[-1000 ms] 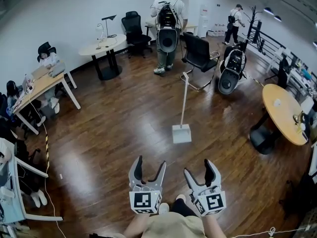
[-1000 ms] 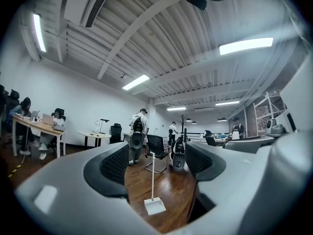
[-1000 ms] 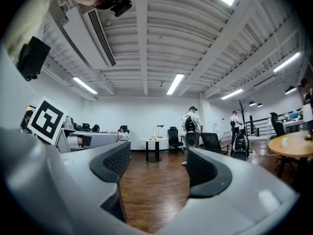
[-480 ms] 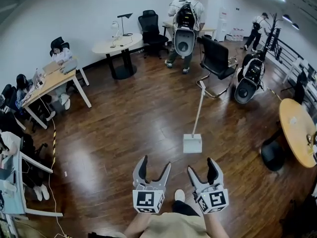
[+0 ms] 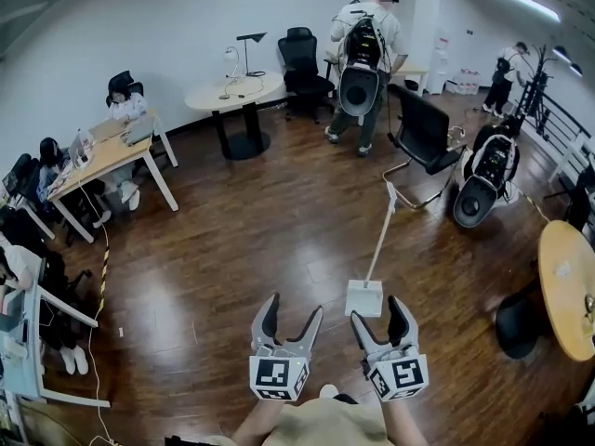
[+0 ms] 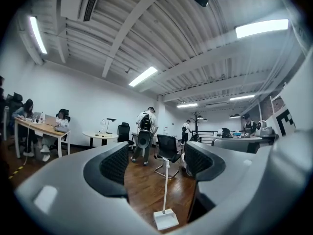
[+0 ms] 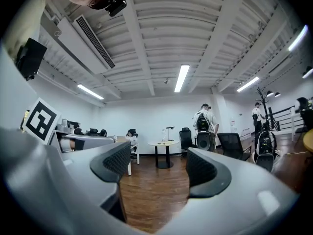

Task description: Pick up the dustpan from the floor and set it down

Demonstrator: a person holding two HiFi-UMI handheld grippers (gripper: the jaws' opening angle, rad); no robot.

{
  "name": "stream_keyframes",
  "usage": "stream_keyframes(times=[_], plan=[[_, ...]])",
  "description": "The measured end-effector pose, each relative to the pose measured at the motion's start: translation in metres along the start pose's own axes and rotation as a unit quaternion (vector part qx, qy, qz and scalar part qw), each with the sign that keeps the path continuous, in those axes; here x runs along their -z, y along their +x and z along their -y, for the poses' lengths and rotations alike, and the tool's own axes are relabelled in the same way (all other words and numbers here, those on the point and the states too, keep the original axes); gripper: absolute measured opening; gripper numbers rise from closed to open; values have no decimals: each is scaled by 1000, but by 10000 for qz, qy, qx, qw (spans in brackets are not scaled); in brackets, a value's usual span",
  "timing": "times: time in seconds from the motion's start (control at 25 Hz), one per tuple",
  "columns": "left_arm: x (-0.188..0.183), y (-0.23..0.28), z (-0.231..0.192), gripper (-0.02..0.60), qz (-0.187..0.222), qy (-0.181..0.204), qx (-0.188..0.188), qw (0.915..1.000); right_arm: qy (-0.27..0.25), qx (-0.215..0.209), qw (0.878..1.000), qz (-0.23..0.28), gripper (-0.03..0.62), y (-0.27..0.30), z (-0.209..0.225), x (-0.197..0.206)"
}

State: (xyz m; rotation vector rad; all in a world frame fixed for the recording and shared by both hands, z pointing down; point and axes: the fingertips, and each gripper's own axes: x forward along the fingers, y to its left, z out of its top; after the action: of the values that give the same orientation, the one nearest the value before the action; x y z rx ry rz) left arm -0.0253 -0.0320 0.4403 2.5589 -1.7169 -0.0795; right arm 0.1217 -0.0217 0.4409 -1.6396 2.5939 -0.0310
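Floor: a dark brown wooden plank floor (image 5: pixel 232 240) was seen across the whole room.
Ahead of the dustpan: a black cantilever chair with a chrome frame (image 5: pixel 423 133) was placed beyond the handle's top, and a black-and-white backpack-shaped device (image 5: pixel 483 189) was stood on the floor to its right.
Far side: a standing person with a black backpack (image 5: pixel 364 26) was seen by a black swivel office chair (image 5: pixel 304 59) and a round white tabletop (image 5: pixel 233 92) on which a black desk lamp was carried.
Left side: a long wooden tabletop on white legs (image 5: pixel 102 151) was occupied by seated people.
Right edge: a round wooden tabletop (image 5: pixel 569 286) was partly shown.
Path: only bare planks were seen between the tools and the dustpan.
Markings: black-and-white square patterns were borne on each tool's cube.
Dustpan: a white plastic dustpan with a long thin handle (image 5: pixel 363 298) was stood on the floor just ahead of the right tool, its handle tilted away towards the cantilever chair.
Left tool (image 5: pixel 292 309): its jaws were held apart, nothing gripped; the dustpan was sighted between them, apart.
Right tool (image 5: pixel 378 314): its jaws were spread wide, nothing gripped.
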Motion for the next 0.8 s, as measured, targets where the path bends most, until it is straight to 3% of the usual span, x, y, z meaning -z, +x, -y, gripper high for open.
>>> stream_keyframes(times=[0.28,0.56,0.8], plan=[[-15,56,1,341,45,146,-158,9998,82,-124,9999,60,347,37,45,-5],[-2,89,-45,341,-93,56,-481,9988,207,-274,9993,-124,345,90,52,18],[7,155,-93,341,-28,-3,-292,9996,186,-115,9997,-64,344,168,70,32]])
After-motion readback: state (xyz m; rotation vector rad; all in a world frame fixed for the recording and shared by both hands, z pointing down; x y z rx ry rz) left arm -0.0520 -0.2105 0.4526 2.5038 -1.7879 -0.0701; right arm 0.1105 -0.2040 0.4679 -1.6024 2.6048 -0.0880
